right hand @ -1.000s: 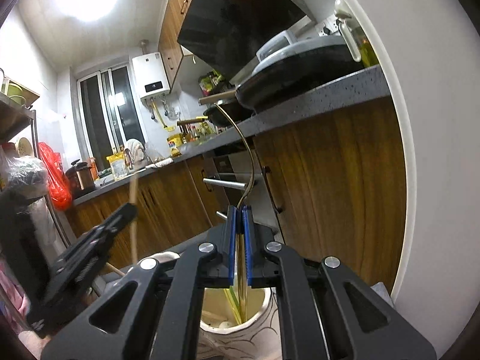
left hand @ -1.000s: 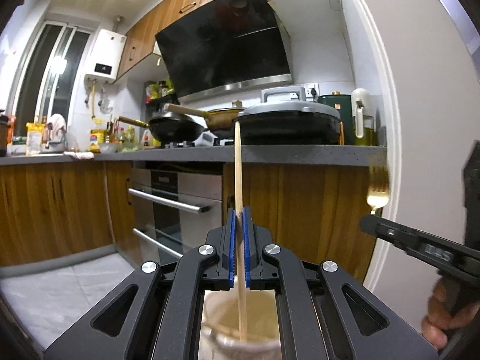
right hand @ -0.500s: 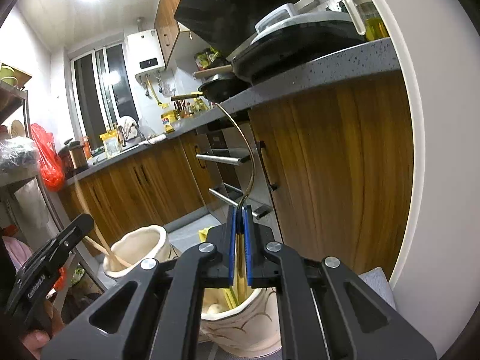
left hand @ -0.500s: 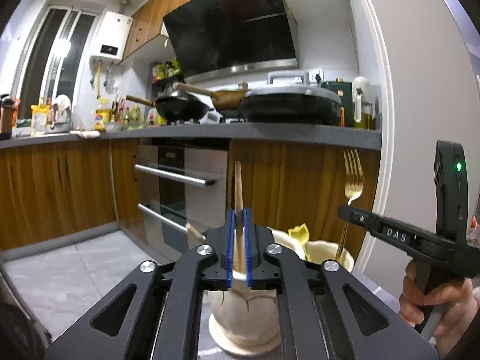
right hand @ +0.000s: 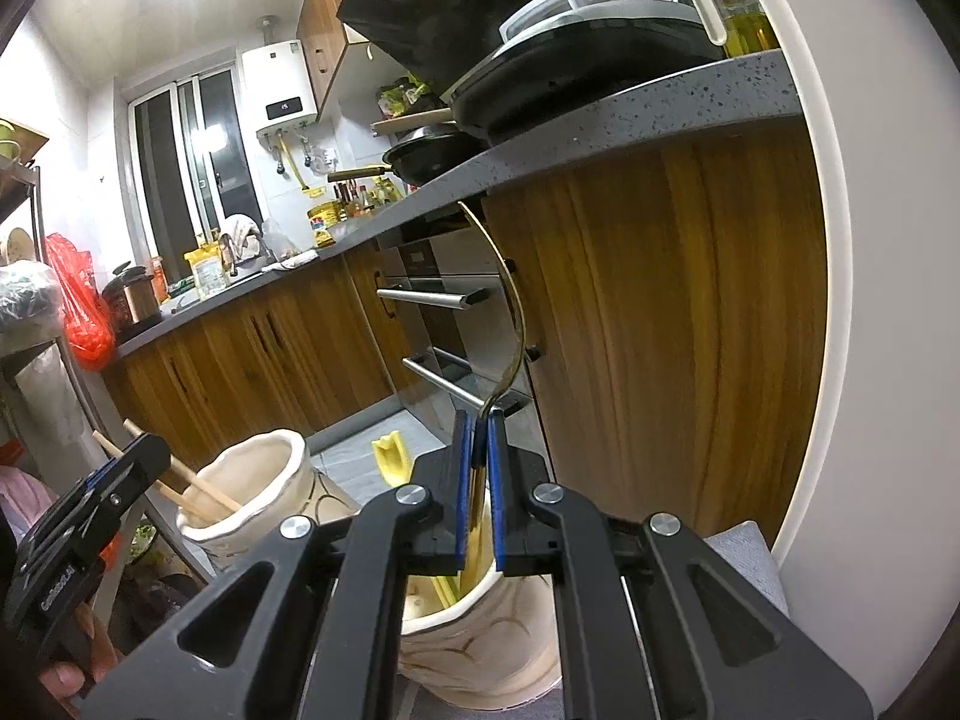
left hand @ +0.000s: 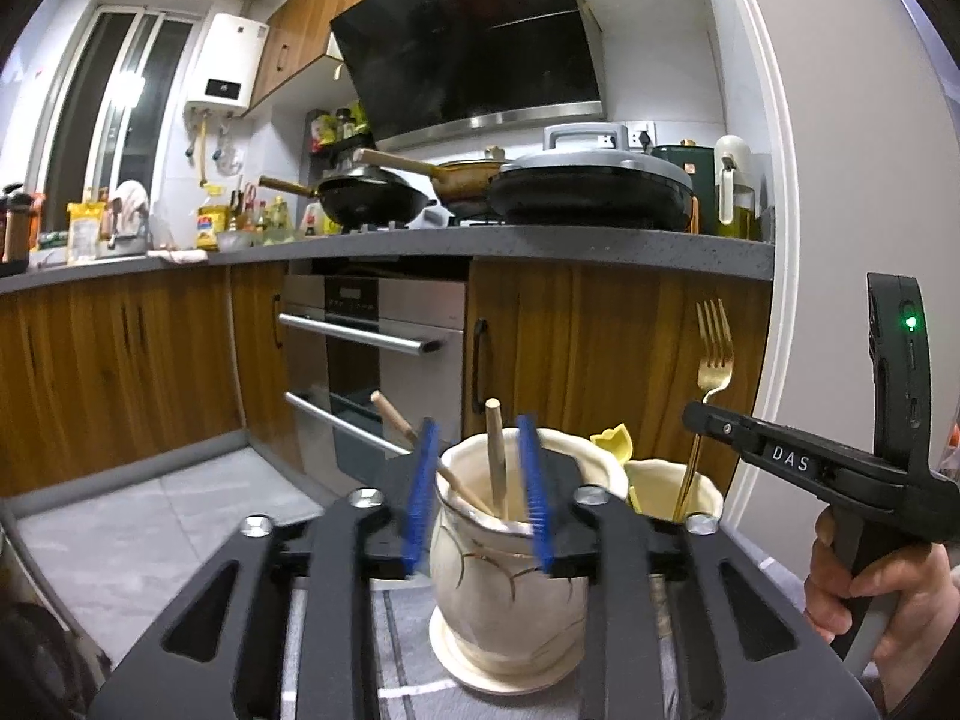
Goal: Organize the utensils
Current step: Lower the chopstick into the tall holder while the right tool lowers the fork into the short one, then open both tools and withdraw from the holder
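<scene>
1. Over the left jar [left hand: 507,564], the left gripper [left hand: 477,498] stands with its fingers [left hand: 419,498] spread wide, gripping nothing. The blue pads flank the jar mouth, apart from the stick between them.
2. Two chopsticks [left hand: 495,459] rest in that jar. One stands near upright; the other [left hand: 420,447] leans left over the rim. Judgement: the wide gap lets the upright stick settle freely against the jar wall.
3. The right gripper [right hand: 478,480] has its fingers closed narrowly on the gold fork's [right hand: 510,312] handle. Tines point up, handle end points down into the right jar [right hand: 480,630]. The left view shows the same fork [left hand: 714,360] above that jar [left hand: 672,495].
4. Judgement: holding the fork by mid-handle, upright, keeps it aligned with the jar mouth so it can slide in handle-first.
5. A yellow piece [right hand: 393,456] sticks up from the right jar; I cannot tell what it is. Yellow stems show inside, beside the fork handle.
6. Both jars stand just beside each other on a grey cloth [left hand: 396,642]; the left one sits on a saucer [left hand: 474,669]. Whether they touch is unclear.
7. Judgement: sorting by kind, with sticks in the left jar and metal ware in the right. Fork not yet let go; whether its tip has reached the bottom is hidden.
8. Risk: the tall fork may tip once freed and knock the rim.
</scene>
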Available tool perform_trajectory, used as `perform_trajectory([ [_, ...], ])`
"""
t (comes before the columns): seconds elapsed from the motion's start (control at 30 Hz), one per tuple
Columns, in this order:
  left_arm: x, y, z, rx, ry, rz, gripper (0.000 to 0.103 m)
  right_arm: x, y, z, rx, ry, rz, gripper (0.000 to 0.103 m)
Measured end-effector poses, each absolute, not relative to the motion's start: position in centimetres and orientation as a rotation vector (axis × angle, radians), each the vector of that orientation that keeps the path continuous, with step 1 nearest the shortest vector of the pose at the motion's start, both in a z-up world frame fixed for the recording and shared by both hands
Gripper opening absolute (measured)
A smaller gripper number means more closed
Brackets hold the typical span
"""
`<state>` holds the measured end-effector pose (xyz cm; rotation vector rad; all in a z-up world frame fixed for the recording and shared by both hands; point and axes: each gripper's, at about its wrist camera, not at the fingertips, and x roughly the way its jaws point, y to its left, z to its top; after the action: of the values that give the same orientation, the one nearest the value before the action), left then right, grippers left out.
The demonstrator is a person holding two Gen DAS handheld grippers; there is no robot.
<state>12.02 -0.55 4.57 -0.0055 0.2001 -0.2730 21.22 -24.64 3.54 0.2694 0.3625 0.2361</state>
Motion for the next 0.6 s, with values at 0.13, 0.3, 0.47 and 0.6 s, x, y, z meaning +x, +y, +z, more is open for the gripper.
perform_trajectory([
  [0.13, 11.8, -0.4, 4.8, -0.006, 0.19, -0.263, 0.034, 21.3, -24.6, 3.5, 0.271, 0.368, 0.23, 0.007],
  [0.3, 11.7, -0.4, 4.8, -0.003, 0.187, -0.255, 0.049, 21.4, -24.7, 3.4, 0.273, 0.368, 0.226, 0.027],
  [0.47, 11.0, 0.1, 5.0, -0.003, 0.173, -0.243, 0.053, 21.4, -24.8, 3.3, 0.277, 0.373, 0.225, 0.029],
  [0.6, 10.1, 0.9, 5.2, -0.021, 0.164, -0.23, 0.063, 21.1, -24.8, 3.2, 0.269, 0.367, 0.225, 0.04],
])
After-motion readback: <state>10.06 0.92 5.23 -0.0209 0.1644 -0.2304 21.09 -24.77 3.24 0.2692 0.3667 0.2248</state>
